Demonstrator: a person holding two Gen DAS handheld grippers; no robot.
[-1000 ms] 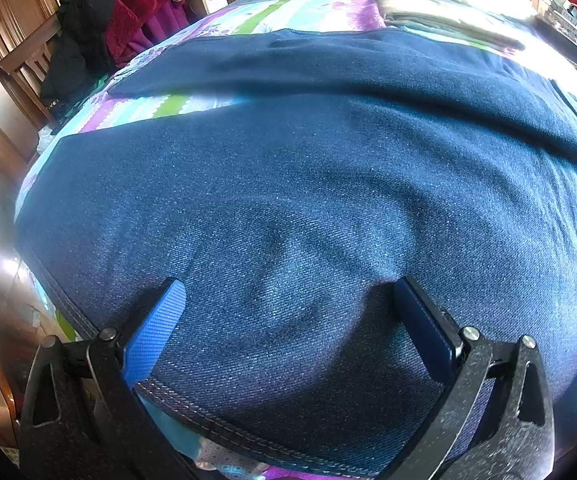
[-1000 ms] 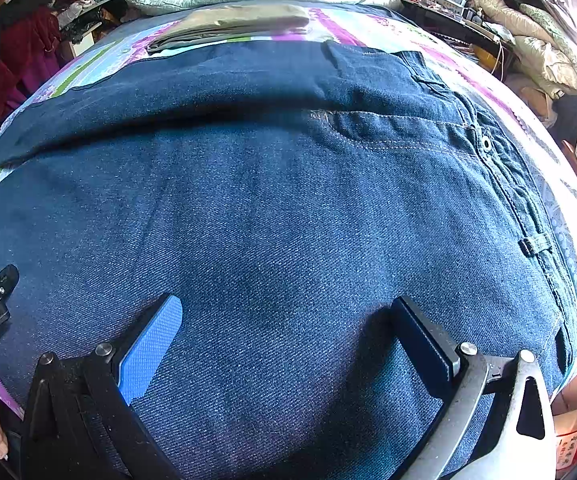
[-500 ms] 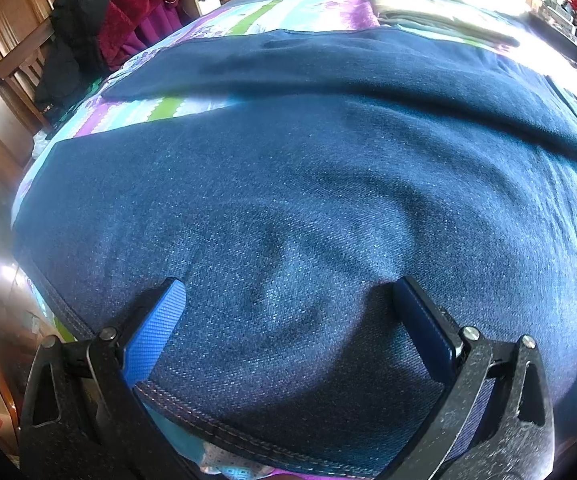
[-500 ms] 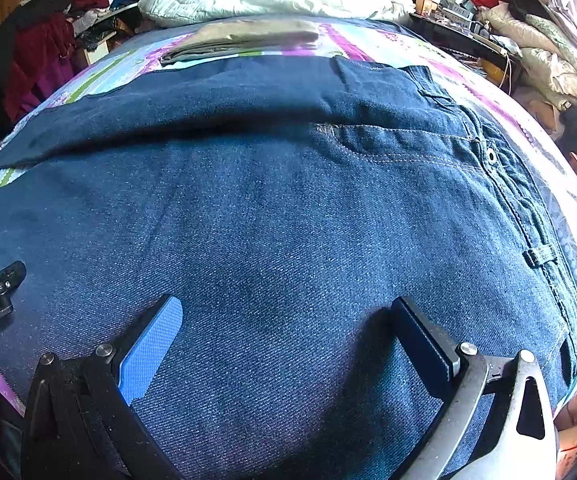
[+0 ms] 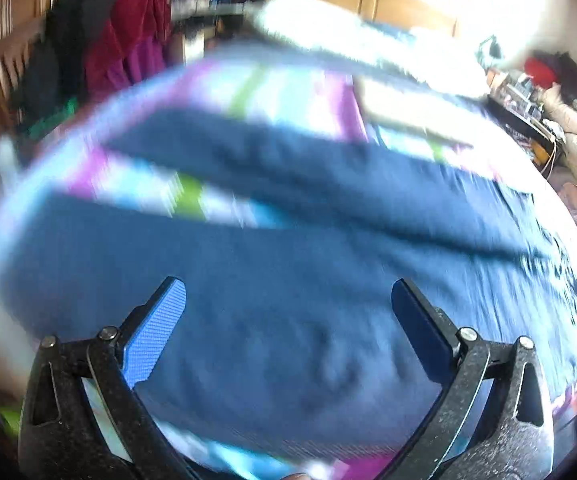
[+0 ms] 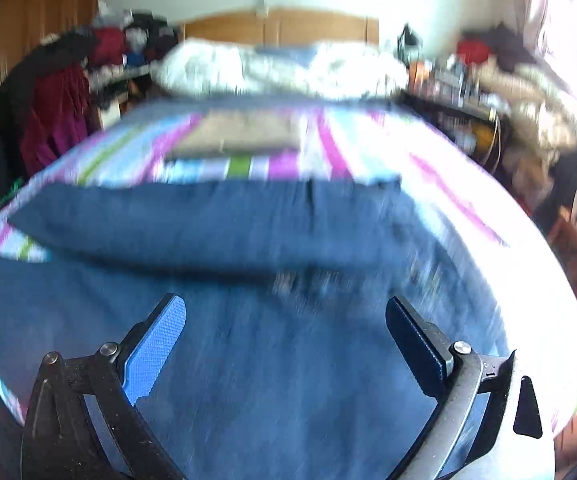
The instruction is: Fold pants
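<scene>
Dark blue jeans lie spread on a striped bedsheet, both legs running leftward with a strip of sheet between them. In the right wrist view the same jeans fill the lower half. My left gripper hovers open over the near leg, nothing between its blue pads. My right gripper is open too, above the denim toward the waist end. Both views are motion-blurred.
A folded beige garment lies on the sheet beyond the jeans, with white bedding by the wooden headboard. Dark and red clothes hang over a chair at left. A cluttered side table stands at right.
Both grippers have lifted and drawn back from the denim, staying open. The views now take in much more of the bed and room.
</scene>
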